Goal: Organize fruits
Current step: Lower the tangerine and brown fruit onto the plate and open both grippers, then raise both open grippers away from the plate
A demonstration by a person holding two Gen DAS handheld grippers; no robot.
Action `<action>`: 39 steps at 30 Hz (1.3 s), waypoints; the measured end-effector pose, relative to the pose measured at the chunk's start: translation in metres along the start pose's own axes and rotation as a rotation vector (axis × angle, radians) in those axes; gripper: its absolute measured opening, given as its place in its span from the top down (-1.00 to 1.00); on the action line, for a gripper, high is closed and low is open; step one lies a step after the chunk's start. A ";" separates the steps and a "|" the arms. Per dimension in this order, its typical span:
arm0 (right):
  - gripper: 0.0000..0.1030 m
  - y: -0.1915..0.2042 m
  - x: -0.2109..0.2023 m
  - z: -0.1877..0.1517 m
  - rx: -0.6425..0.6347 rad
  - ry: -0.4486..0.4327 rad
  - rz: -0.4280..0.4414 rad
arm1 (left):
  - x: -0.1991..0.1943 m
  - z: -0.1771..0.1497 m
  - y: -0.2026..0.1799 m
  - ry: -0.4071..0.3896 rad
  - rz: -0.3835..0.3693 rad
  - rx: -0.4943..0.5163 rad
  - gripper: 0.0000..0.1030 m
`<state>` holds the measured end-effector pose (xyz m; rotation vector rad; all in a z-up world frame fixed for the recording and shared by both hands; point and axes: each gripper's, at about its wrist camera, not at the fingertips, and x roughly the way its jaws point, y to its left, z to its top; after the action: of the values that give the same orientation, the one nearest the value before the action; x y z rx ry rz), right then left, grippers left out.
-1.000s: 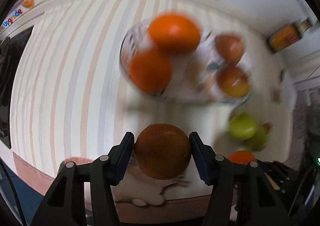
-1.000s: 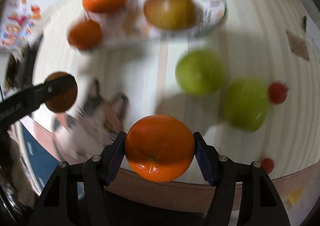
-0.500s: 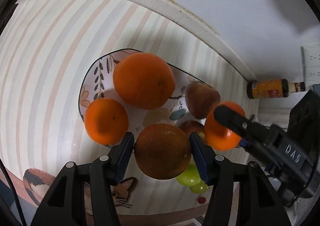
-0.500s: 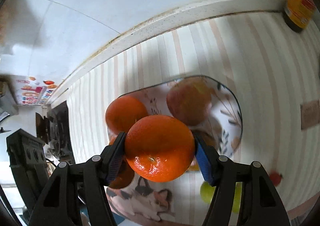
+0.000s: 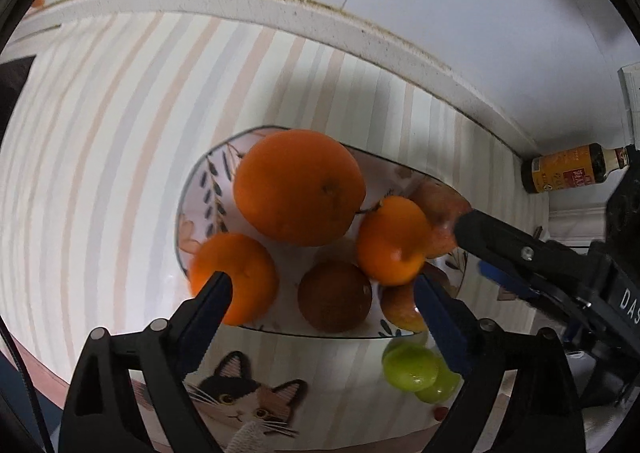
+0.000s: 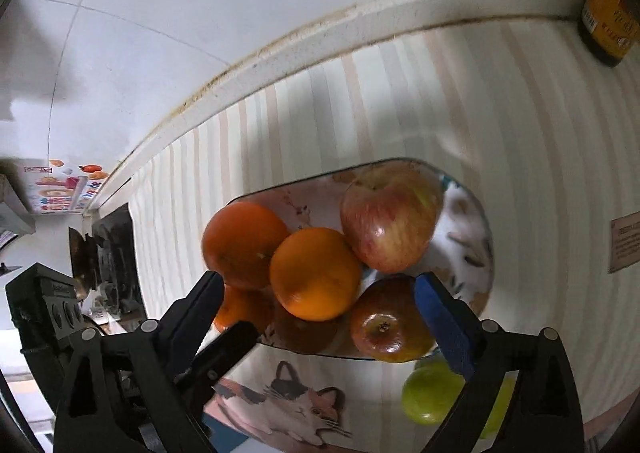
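A patterned plate (image 5: 200, 189) on the striped table holds a large orange (image 5: 298, 187), two smaller oranges (image 5: 234, 279) (image 5: 392, 239), a brown round fruit (image 5: 334, 297) and two red apples (image 6: 390, 217) (image 6: 384, 327). My left gripper (image 5: 322, 307) is open and empty above the plate's near edge, over the brown fruit. My right gripper (image 6: 318, 303) is open and empty above the plate, over an orange (image 6: 314, 273). Two green apples (image 5: 412, 369) lie on the table right of the plate, also in the right wrist view (image 6: 432, 393).
A dark bottle with a yellow label (image 5: 572, 173) stands at the back right by the wall. A cat-print mat (image 5: 244, 401) lies at the table's near edge. A small red fruit (image 5: 440, 413) lies near the green apples. The white wall ledge (image 5: 280, 9) runs behind the plate.
Both grippers have opened. The brown fruit has left the left gripper and the orange has left the right gripper; both now lie on the plate.
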<state>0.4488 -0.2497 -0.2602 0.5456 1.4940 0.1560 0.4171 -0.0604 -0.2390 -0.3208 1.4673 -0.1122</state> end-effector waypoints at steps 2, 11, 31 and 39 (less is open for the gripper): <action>-0.91 0.002 -0.010 -0.003 -0.036 -0.029 -0.053 | -0.008 -0.002 0.000 -0.030 0.042 0.026 -0.80; -0.91 0.010 -0.037 -0.042 -0.195 -0.147 -0.311 | -0.025 -0.018 0.012 -0.121 0.258 0.109 -0.80; -0.91 0.023 -0.125 -0.156 -0.230 -0.325 -0.327 | -0.121 -0.109 0.002 -0.291 0.270 0.210 -0.80; -0.91 0.040 -0.162 -0.202 -0.274 -0.405 -0.326 | -0.158 -0.141 -0.003 -0.357 0.253 0.229 -0.80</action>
<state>0.2472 -0.2340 -0.0930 0.0980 1.1222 -0.0075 0.2618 -0.0414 -0.0971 0.0339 1.1163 -0.0164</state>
